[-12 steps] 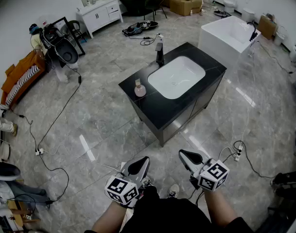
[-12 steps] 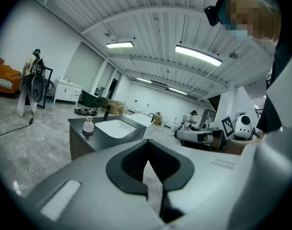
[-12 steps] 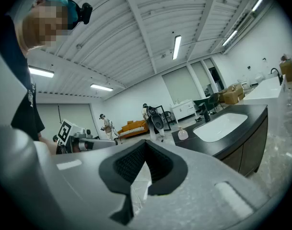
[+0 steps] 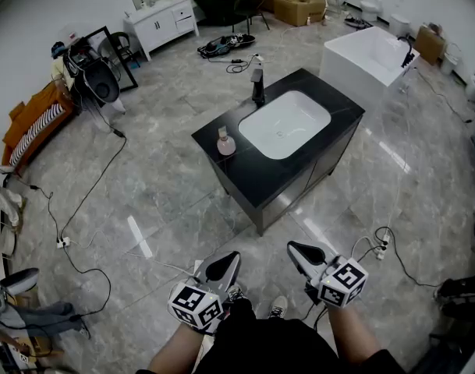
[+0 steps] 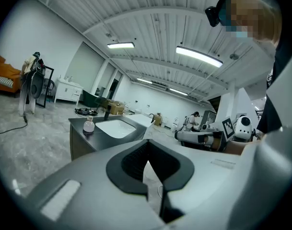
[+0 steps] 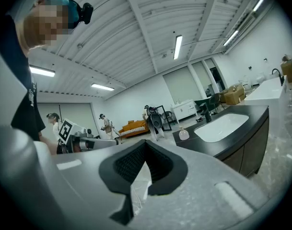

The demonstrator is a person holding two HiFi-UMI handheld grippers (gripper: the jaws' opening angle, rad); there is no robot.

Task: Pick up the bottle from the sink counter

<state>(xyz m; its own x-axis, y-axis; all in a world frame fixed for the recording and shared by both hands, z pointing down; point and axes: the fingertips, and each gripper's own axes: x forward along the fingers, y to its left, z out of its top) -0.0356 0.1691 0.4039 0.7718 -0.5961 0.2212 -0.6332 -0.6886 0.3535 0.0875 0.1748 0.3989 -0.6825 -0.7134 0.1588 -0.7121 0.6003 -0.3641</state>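
Near: left claw [image 4: 223, 265] and right claw [image 4: 301, 252] both clenched, empty, side by side over grey marble floor [image 4: 167, 197]. Far: small pink round bottle [image 4: 225, 142] upright on black surface [image 4: 256, 176], left end, just beside white sink [image 4: 284, 125], well apart from claws.

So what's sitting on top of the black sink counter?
On the counter: a small pink bottle near its left edge, beside the white basin, and a dark tap at the basin's far end. Nothing on top is covered; the cabinet hides its inside.
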